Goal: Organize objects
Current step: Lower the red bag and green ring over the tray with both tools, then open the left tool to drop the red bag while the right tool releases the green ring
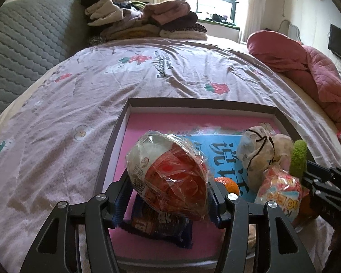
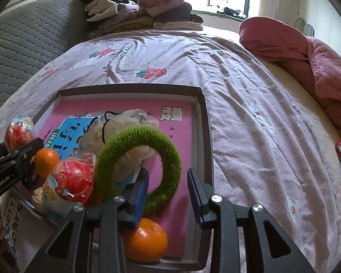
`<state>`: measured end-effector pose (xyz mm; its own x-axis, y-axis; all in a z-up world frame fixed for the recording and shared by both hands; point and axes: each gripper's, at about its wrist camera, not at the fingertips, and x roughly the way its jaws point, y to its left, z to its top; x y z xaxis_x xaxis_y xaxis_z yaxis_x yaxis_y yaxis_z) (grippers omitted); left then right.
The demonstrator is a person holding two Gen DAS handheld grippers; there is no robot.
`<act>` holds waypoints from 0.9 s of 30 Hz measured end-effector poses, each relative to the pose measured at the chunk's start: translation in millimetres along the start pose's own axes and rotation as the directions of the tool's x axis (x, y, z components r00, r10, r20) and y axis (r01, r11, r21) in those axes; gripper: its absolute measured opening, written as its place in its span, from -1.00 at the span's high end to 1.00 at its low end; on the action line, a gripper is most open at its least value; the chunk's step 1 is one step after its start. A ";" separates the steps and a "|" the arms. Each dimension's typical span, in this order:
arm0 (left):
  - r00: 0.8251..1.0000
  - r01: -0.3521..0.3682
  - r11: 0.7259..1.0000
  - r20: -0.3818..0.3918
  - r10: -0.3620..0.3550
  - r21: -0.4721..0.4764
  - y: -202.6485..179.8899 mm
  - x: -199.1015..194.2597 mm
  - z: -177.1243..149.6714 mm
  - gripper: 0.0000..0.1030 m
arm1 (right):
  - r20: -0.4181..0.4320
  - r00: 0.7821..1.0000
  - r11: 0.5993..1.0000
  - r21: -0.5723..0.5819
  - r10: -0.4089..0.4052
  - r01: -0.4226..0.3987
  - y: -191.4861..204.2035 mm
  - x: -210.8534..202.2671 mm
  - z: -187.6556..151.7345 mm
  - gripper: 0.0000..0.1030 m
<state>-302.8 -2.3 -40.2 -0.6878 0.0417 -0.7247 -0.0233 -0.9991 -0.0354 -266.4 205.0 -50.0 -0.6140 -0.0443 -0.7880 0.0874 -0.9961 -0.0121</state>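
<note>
**Wrapped snack over the tray: straight-down release**

I hold the wrapped snack clamped in the left gripper, directly above the tray. The right gripper stands released; the green ring lies in the tray against its left finger.
</note>
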 end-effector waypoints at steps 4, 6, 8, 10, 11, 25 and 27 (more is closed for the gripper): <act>1.000 -0.001 1.000 -0.005 0.001 0.000 -1.3 6.1 3.9 -0.14 | -0.002 1.000 1.000 -0.002 -0.002 0.002 1.2 0.8 1.0 0.27; 1.000 -0.005 1.000 -0.007 0.004 -0.001 -1.6 9.1 6.0 -0.14 | -0.005 1.000 1.000 -0.002 -0.002 0.002 1.2 1.3 1.4 0.27; 1.000 -0.008 1.000 -0.011 0.008 0.003 -2.1 12.4 7.9 -0.14 | -0.005 1.000 1.000 -0.002 -0.005 0.005 1.5 1.9 2.2 0.27; 1.000 -0.010 1.000 -0.016 0.010 0.003 -2.8 15.0 9.5 -0.15 | -0.005 1.000 1.000 -0.001 -0.006 0.006 1.6 2.8 2.8 0.27; 1.000 -0.011 1.000 -0.019 0.011 0.004 -3.0 15.9 10.0 -0.15 | -0.005 1.000 1.000 -0.001 -0.006 0.006 1.6 2.7 2.8 0.27; 0.999 -0.014 1.000 -0.047 0.013 -0.008 -1.8 25.7 19.7 -0.39 | 0.003 1.000 1.000 0.007 -0.005 0.005 1.2 -1.0 2.3 0.23; 0.999 -0.010 1.000 -0.047 0.009 -0.008 -1.9 24.6 19.4 -0.41 | 0.009 1.000 1.000 0.009 -0.009 0.009 0.7 -3.5 2.7 0.16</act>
<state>-333.7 0.4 -44.6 -0.6529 0.0326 -0.7568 -0.0105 -0.9994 -0.0339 -266.3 204.2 -45.6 -0.6216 -0.0363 -0.7825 0.0750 -0.9971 -0.0133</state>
